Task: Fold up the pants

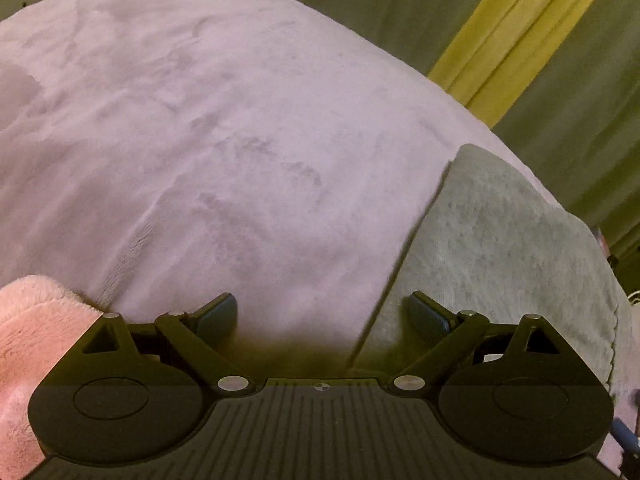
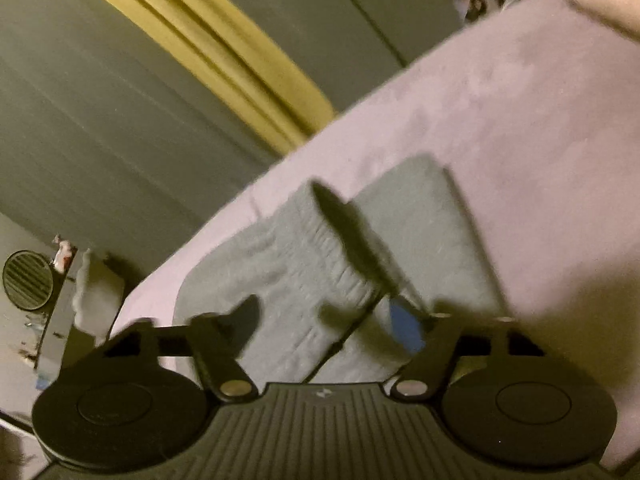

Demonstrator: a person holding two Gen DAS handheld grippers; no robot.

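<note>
a: left wrist view?
b: left gripper (image 1: 322,314) at the bottom centre, jaws spread wide, nothing held. grey pants (image 1: 508,256) lie folded at the right, on the lilac bed cover (image 1: 200,120).
a: right wrist view?
b: (blurry) right gripper (image 2: 336,320) jaws wide apart, empty, over the pants (image 2: 304,264) in mid-frame; yellow curtain (image 2: 224,48) at the upper left.

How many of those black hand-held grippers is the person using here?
2. The left hand-held gripper hangs open over the lilac blanket, beside the grey pants. The right hand-held gripper is open above the grey pants. Neither holds anything.
</note>
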